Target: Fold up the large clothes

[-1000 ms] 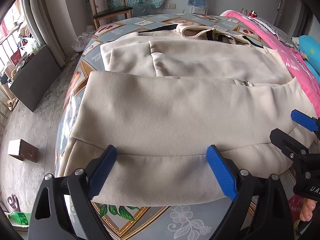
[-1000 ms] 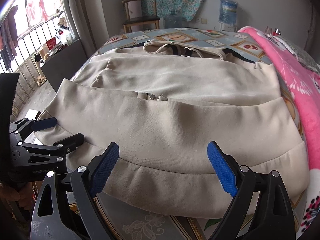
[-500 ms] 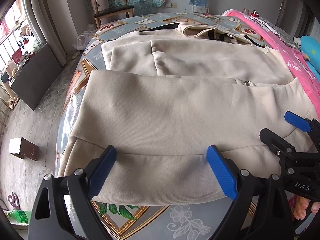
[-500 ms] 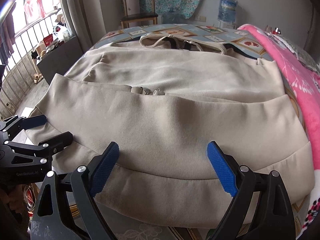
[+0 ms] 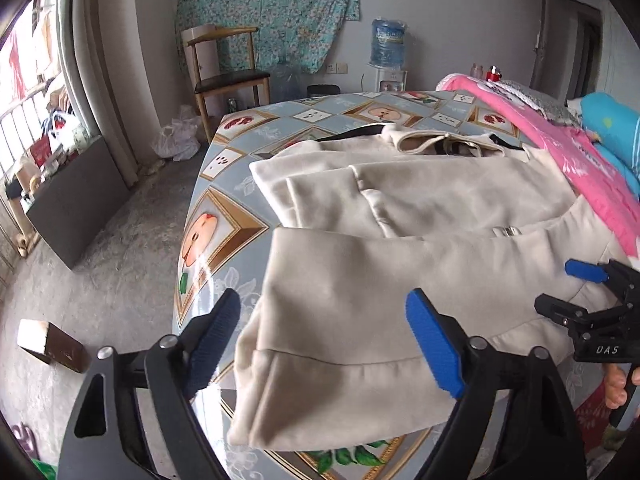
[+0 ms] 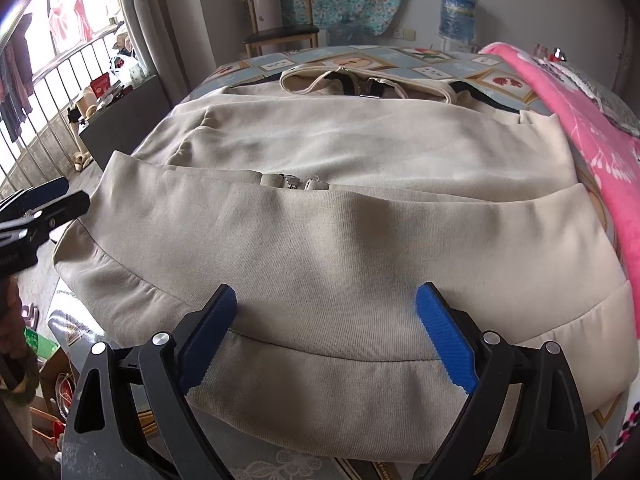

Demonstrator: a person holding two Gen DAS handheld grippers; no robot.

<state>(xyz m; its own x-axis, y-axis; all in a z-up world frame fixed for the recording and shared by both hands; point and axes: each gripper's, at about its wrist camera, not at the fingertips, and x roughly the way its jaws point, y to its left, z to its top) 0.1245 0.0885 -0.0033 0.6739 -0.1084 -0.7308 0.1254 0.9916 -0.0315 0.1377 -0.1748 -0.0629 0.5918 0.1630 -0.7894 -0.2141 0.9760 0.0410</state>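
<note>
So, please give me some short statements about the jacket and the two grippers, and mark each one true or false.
1. The beige jacket lies on a patterned table. True.
2. The left gripper is shut on the hem. False: its fingers stand wide apart, gripping nothing.
3. The right gripper is open over the hem. True.
4. A pink blanket covers the jacket's collar. False: it lies beside the jacket.
5. A wooden chair stands beyond the table. True.
</note>
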